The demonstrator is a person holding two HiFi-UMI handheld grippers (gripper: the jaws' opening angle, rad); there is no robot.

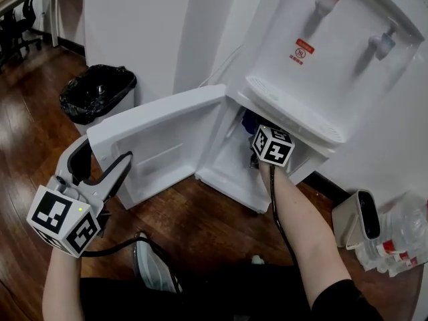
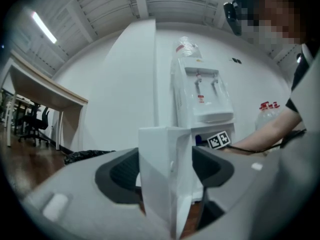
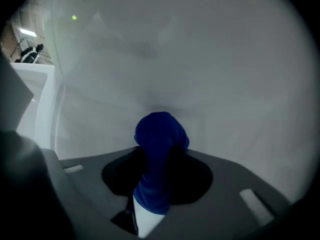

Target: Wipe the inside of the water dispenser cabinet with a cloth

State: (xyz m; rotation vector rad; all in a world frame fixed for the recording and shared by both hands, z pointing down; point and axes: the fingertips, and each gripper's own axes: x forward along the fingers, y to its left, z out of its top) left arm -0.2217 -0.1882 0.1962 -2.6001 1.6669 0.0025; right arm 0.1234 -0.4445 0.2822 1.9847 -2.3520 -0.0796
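Door [image 1: 167, 132] stood swung open, so access was done. Wiping judged under way or just starting; no view showed how much of the interior was covered. Left gripper [image 1: 107, 154], nearest, had its jaws apart astride the door's free edge. The edge sat between the pads, apparently unclamped. Further in, the right gripper [image 3: 157, 184] was inside the cabinet [image 1: 231, 172] under the dispenser [image 1: 321, 52]. Its jaws were clamped on a blue cloth [image 3: 161, 134] bunched toward the white inner wall. Contact with the wall could not be confirmed.
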